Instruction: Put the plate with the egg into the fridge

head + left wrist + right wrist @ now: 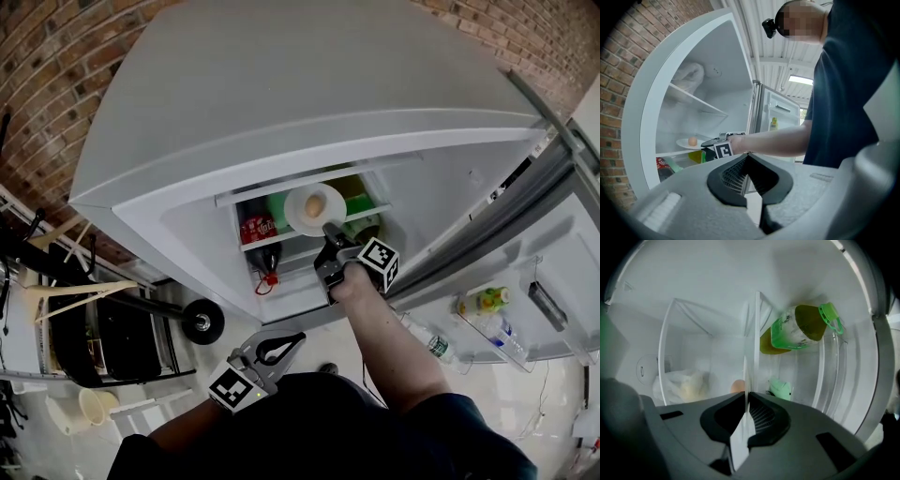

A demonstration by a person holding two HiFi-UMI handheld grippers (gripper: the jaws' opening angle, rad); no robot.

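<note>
The white fridge (281, 94) stands open. Inside, on a shelf, lies the round white plate (295, 214), thin and plain, with one pale brown egg (315, 202) in its middle. The right gripper (330, 234) pinches the plate's near rim. The left gripper (281, 345), low and near, has its fingers pressed together and empty. The red can (258, 228) to the left has writing too small to read.

I see a red brick wall (56, 56) running behind and to the left of the work area. The floor (553, 394) is pale and glossy and reflects light. At lower left I note a black wheel (202, 322) on a dark frame, wooden hangers (70, 292) and a pale bucket (94, 405). Overhead, a ribbed metal ceiling (764, 70) carries one bright light panel (800, 80).
</note>
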